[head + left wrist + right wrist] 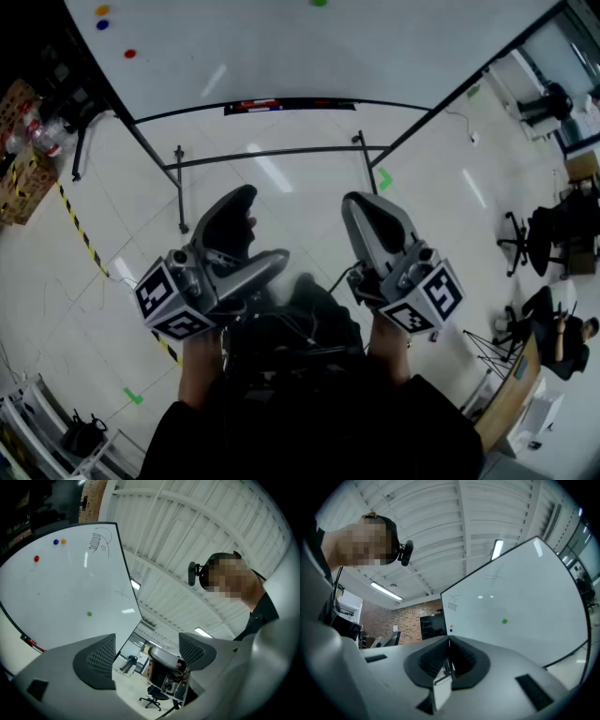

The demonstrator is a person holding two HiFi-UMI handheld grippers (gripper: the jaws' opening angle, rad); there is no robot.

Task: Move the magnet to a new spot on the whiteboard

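Four round magnets sit on the whiteboard (328, 47). A green magnet (89, 614) is alone toward the middle. A red magnet (36, 558) lies out toward the left side, as the head view shows it. A blue magnet (56, 541) and an orange magnet (63, 541) are just beside each other near a scribbled drawing (97, 541) at one corner. Along the whiteboard's lower edge runs a dark tray (289, 106) with markers on it, and black stand legs (180, 192) spread below it over a glossy pale floor (281, 178). Yellow-and-black tape (80, 230) crosses that floor to the left of the whiteboard, and office chairs (530, 239) stand off to its right. A ribbed white ceiling (440, 522) with strip lights runs above. Both grippers are held low against the person's body, well short of the whiteboard and touching none of the magnets. The left gripper (147, 648) tips upward with its jaws spread wide, and only the distant room shows between them. The right gripper (450, 641) lies closer to level, its jaws pressed together pad to pad with nothing caught in them.
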